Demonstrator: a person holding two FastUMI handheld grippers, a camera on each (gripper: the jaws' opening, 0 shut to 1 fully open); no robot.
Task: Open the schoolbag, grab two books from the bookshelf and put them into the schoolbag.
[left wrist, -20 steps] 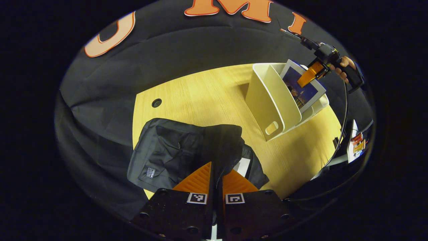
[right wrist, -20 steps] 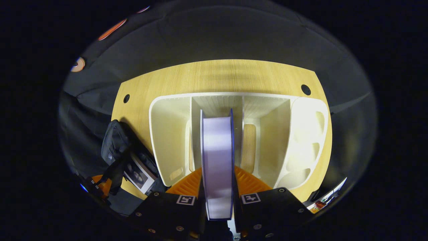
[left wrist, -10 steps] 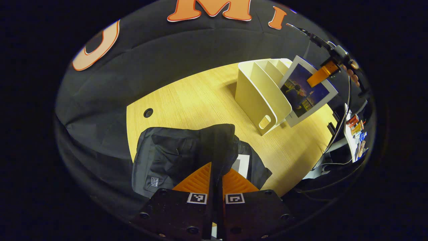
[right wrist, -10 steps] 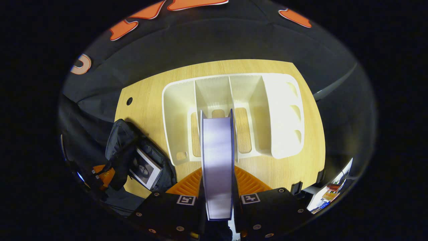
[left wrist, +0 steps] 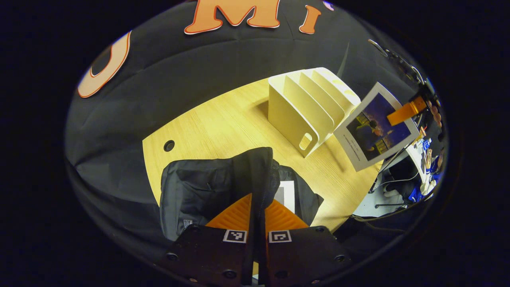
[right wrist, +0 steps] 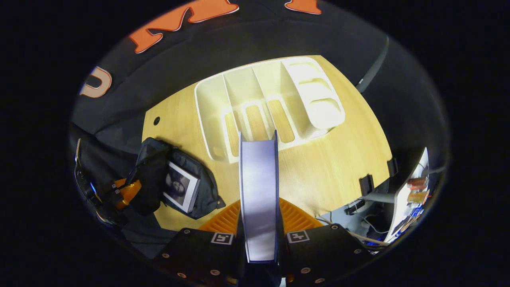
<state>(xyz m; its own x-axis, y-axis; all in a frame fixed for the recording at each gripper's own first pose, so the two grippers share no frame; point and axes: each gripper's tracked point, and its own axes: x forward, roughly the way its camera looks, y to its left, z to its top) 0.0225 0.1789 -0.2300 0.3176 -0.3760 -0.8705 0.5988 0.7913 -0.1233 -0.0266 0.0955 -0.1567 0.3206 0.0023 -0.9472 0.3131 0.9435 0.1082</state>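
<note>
Lifted clear of the bookshelf (right wrist: 271,99) since a second ago, the second book (right wrist: 258,195) stays pinched in the right gripper (right wrist: 259,223). Left gripper (left wrist: 257,217) clamps the schoolbag (left wrist: 207,187) flap at six o'clock; the mouth, seemingly half-filled by the first book (right wrist: 181,187), could snag the incoming cover.

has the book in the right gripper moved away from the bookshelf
Yes. The book was down in the bookshelf a second ago; now it hangs clear of it, out past the table edge, toward the schoolbag side.

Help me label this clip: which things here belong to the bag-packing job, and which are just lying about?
Part of the job:
- schoolbag, flap pinched by the left gripper
- first book, already in the bag
- second book, held by the right gripper
- bookshelf

Just lying about:
- table
- cables past the table edge
</note>
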